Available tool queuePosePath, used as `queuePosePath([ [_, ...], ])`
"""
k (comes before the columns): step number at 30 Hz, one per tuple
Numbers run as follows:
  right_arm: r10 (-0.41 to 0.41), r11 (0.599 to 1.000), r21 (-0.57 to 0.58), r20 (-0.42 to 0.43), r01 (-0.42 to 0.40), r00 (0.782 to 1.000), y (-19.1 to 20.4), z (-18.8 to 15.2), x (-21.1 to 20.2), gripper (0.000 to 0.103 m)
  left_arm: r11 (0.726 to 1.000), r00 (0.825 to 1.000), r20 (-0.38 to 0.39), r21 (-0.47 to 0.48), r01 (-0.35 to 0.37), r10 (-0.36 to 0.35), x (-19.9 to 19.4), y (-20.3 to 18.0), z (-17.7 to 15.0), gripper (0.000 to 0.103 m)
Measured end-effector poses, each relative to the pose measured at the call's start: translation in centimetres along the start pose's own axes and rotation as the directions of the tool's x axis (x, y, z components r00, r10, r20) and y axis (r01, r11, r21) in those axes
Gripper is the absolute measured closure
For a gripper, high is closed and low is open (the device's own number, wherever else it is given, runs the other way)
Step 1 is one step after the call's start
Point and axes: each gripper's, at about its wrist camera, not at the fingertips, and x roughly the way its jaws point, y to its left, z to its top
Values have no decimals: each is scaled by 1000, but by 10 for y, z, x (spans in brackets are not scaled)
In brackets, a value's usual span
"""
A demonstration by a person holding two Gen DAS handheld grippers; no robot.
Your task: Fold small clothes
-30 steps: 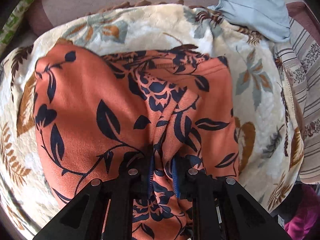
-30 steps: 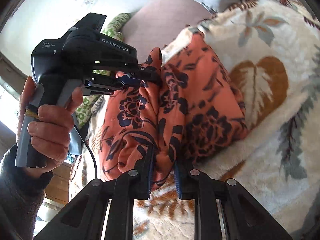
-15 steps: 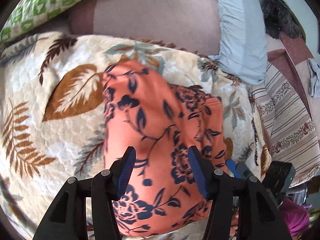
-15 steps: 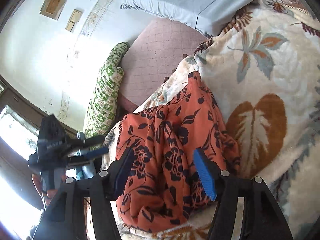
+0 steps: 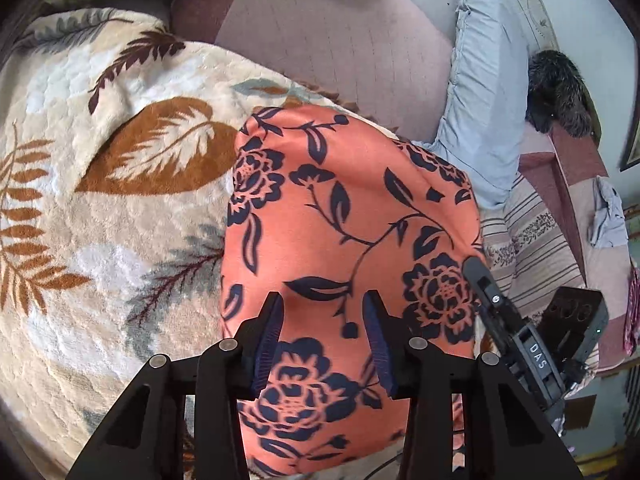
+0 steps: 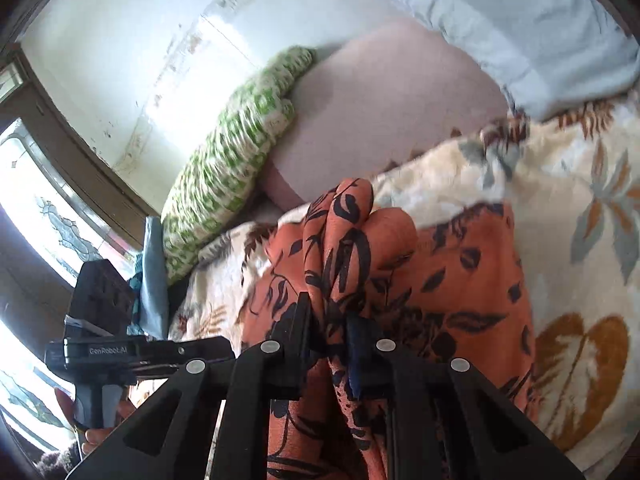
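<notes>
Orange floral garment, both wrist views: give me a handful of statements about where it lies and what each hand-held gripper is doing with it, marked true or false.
1. The orange floral garment lies on a leaf-patterned blanket. True.
2. The right hand-held gripper has a bunched fold of the garment between its fingers. True; its jaws are closing.
3. The left hand-held gripper pinches the fabric tight. False: its fingers stand apart above the cloth, jaws closing.
4. The garment is plain, without a print. False: it has dark blue flowers and leaves.
5. A light blue pillow lies beyond the garment. True.
</notes>
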Motion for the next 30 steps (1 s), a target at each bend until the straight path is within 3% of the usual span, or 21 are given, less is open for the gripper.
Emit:
queuePosePath([
  [3,-104,992,-72,21,106,994,-4,17,-2,89,995,996,7,25,-94,94,21,-8,-4,63],
  [6,-214,974,-85,-28,211,976,-32,16,18,89,989,987,-57,5,-147,147,55,-2,-11,62],
  [7,-247,967,-82,-48,242,968,-46,12,22,89,985,982,-67,9,-175,175,64,0,-14,56],
  [9,-276,961,-54,-98,272,956,-68,2,34,88,981,978,-68,17,-194,195,70,1,-18,52],
  [11,-258,966,-17,-130,258,957,-82,-7,37,85,983,981,-65,14,-180,181,66,0,-17,52],
  [12,-234,971,7,-134,237,963,-85,-7,35,78,985,984,-60,13,-170,170,63,0,-15,53],
  [14,-139,982,107,-130,154,982,-95,-2,28,75,986,985,-41,5,-167,168,54,1,-9,55],
  [17,-59,967,241,-119,86,991,-110,8,29,55,982,982,-40,-13,-188,187,62,-2,-3,55],
  [18,-55,962,257,-137,89,989,-112,10,34,56,980,979,-35,-5,-200,199,64,-3,-5,54],
  [20,-44,972,223,-147,76,988,-107,13,37,88,971,971,-12,41,-236,237,61,-15,-9,54],
  [23,-112,990,80,-56,117,992,-86,15,22,88,958,960,-11,64,-278,279,69,-24,-15,49],
  [26,-214,971,73,-166,228,963,-95,6,38,84,966,965,-40,41,-257,259,65,-24,-17,49],
  [28,-179,973,124,-137,197,974,-100,5,20,75,970,970,-44,51,-236,239,52,-24,-21,52],
  [30,-102,974,194,-101,120,990,-100,3,-7,73,975,975,-51,63,-213,216,36,-25,-33,52],
])
